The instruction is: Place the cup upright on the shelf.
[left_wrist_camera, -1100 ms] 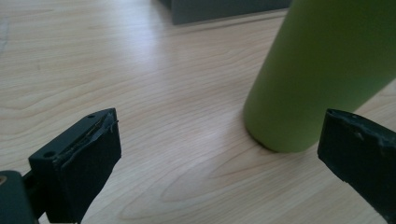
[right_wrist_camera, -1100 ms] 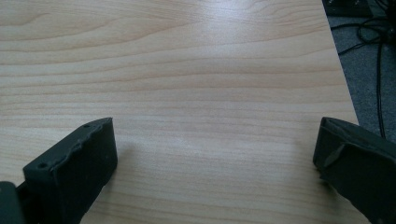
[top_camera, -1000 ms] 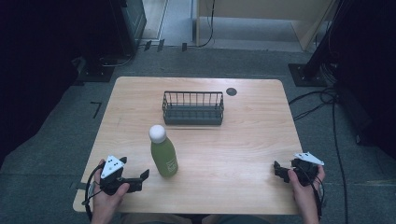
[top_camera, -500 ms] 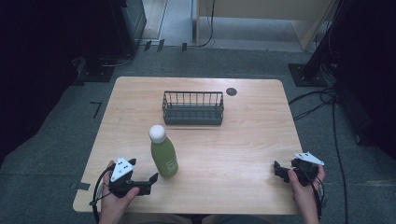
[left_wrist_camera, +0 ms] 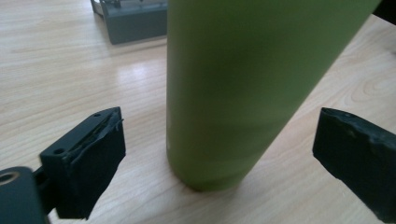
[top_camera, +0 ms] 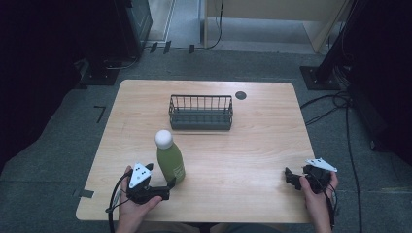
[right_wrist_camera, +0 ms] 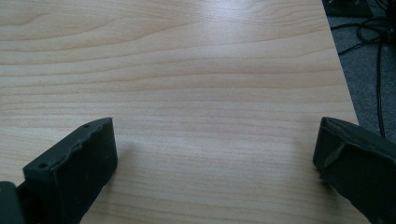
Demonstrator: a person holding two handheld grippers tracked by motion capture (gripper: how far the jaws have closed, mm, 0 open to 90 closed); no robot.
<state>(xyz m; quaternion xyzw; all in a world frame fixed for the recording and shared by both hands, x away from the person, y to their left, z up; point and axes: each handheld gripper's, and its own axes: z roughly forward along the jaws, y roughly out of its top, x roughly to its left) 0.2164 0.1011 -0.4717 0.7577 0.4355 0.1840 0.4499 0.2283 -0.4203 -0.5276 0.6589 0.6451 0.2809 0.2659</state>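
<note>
Two black jaws of the left gripper (left_wrist_camera: 210,154) flank the green bottle (top_camera: 169,159) standing upright on the wooden table (top_camera: 252,160); they have just been closing but touch nothing. Well apart, the right gripper (top_camera: 290,177) gapes unclenched over bare wood, holding nothing.

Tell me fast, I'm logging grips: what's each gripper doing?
Left gripper: open, jaws closing around the green bottle, not yet touching.
Right gripper: open, holding nothing.

Bottle (top_camera: 170,159) on table (top_camera: 252,145), basket (top_camera: 200,112) behind it (farther back); left tongs (top_camera: 170,186) beside bottle
</note>
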